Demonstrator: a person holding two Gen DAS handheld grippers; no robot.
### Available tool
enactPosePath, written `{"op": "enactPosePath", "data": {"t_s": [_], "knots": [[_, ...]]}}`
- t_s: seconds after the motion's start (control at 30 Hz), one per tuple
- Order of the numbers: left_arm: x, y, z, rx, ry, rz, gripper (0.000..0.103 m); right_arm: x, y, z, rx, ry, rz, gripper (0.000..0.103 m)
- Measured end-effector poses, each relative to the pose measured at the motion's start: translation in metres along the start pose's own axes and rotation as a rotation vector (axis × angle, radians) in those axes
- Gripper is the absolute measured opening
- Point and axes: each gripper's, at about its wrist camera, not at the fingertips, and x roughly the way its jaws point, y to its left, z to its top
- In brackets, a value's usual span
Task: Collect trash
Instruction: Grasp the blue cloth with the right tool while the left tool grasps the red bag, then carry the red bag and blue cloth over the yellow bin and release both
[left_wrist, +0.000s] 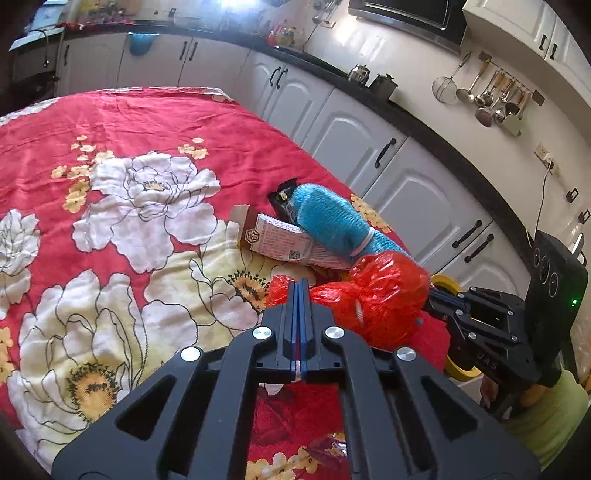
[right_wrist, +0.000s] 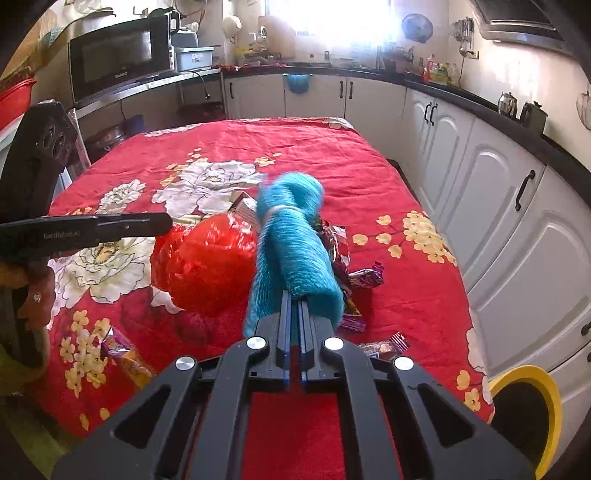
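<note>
Two grippers are mine, one in each hand, over a table spread with a red flowered cloth. My left gripper has its jaws pressed together; a thin white sliver shows between them far back, and whether the tips pinch the edge of the red plastic bag just ahead I cannot tell. That bag lies puffed up on the cloth, touching the blue bundle beside it. My right gripper has its jaws closed on the near end of a blue woolly bundle, tied round with a pale band; the bundle stretches away from the tips, blurred at its far end. Seen from my left side, the same bundle lies across a printed carton and against a dark wrapper. Several shiny sweet wrappers lie scattered on the cloth to the right of the bundle, one more wrapper sits near my right jaws, and a yellow-purple packet lies on the near left. At the table's right edge stands a yellow-rimmed bin, dark inside. White cupboards under a black worktop run along the walls.
</note>
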Motion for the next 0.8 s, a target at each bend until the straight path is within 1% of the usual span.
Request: {"op": "enactPosePath", "data": {"t_s": [0.2, 0.33, 0.47, 0.57, 0.8], "knots": [[0.001, 0.002, -0.003, -0.005, 0.01, -0.004, 0.0, 0.003, -0.006, -0.004, 0.03, 0.021, -0.01, 0.005], [-0.008, -0.003, 0.0, 0.006, -0.013, -0.012, 0.0, -0.003, -0.011, -0.001, 0.072, -0.022, 0.003, 0.003], [-0.021, -0.01, 0.004, 0.016, -0.045, -0.025, 0.0, -0.016, -0.012, 0.004, 0.075, -0.071, 0.018, 0.002], [-0.03, -0.018, 0.01, 0.025, -0.073, -0.038, 0.0, -0.03, -0.012, 0.01, 0.082, -0.122, 0.033, 0.002], [-0.048, -0.04, 0.022, 0.047, -0.128, -0.075, 0.0, -0.062, -0.008, 0.022, 0.083, -0.218, 0.031, 0.002]]}}
